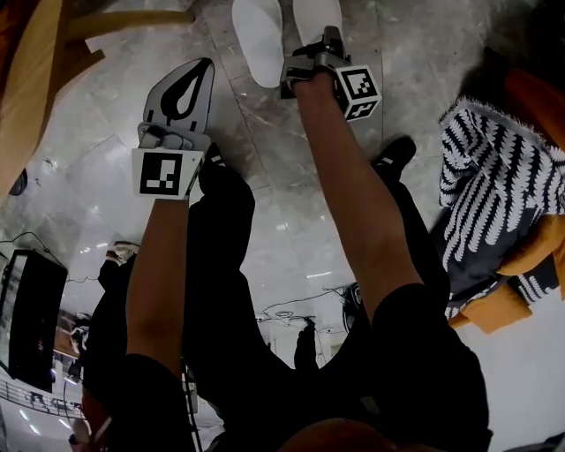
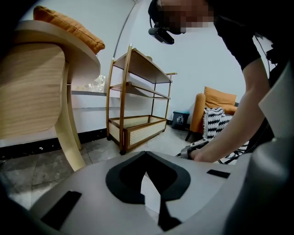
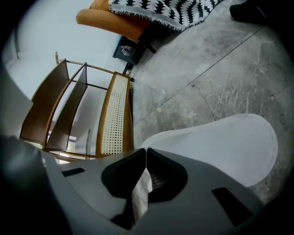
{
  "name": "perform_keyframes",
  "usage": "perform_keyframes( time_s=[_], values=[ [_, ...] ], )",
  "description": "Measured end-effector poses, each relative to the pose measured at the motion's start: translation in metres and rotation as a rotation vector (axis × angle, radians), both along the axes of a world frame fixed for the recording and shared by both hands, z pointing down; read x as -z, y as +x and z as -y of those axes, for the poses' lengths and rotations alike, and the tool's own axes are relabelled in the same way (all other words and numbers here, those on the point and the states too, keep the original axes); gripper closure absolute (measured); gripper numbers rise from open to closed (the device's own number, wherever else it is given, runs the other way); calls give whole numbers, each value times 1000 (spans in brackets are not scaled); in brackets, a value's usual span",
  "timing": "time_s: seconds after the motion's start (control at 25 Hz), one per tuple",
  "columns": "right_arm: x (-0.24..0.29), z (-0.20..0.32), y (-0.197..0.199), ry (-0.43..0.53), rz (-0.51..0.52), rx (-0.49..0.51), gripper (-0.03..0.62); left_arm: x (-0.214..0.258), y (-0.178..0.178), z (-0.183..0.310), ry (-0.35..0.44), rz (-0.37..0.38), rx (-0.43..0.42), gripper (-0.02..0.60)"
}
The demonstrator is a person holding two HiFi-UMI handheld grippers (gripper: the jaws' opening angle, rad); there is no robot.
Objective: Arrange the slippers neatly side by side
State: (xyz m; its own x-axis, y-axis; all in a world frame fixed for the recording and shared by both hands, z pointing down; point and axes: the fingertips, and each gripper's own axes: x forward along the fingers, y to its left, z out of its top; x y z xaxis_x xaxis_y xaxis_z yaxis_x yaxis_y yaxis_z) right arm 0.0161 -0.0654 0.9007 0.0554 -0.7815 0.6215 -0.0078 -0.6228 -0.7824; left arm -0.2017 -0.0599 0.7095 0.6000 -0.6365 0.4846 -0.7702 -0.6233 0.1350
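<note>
Two white slippers lie on the grey marble floor at the top of the head view, one (image 1: 257, 40) to the left of the other (image 1: 315, 15). My right gripper (image 1: 330, 37) reaches the heel end of the right-hand slipper. In the right gripper view the jaws (image 3: 146, 151) are shut on a fold of white fabric at the edge of that slipper (image 3: 225, 147), which stretches out to the right over the floor. My left gripper (image 1: 206, 65) hovers left of the slippers, apart from them. Its jaws (image 2: 146, 154) are shut with no slipper between them.
A pale wooden table (image 1: 25, 88) stands at the left. An orange armchair with a black-and-white throw (image 1: 494, 185) is at the right. A wooden shelf rack (image 2: 138, 112) stands by the wall. The person's black shoe (image 1: 394, 156) rests near the right arm.
</note>
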Motion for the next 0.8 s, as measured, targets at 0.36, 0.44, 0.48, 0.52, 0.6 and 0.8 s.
perform_keyframes(
  time_s=[0.36,0.44,0.48,0.52,0.6,0.8],
  values=[
    [-30,-3,-16,-18,-18,24,557,-10,-6,-6,-26,-23,-22,566],
    [-35,-6,-17,-27,-22,35,556,-9,-3,-9,-30,-26,-30,566],
    [-37,-6,-19,-26,-15,41,556,-9,-2,-10,-32,-28,-33,566],
    [-39,-6,-23,-19,1,49,556,-9,-1,-11,-33,-31,-35,566],
    [-42,-7,-32,-2,50,70,556,-8,2,-11,-35,-40,-35,566],
    [-46,-14,-37,4,89,93,556,-6,4,-11,-42,-37,-53,566]
  ],
)
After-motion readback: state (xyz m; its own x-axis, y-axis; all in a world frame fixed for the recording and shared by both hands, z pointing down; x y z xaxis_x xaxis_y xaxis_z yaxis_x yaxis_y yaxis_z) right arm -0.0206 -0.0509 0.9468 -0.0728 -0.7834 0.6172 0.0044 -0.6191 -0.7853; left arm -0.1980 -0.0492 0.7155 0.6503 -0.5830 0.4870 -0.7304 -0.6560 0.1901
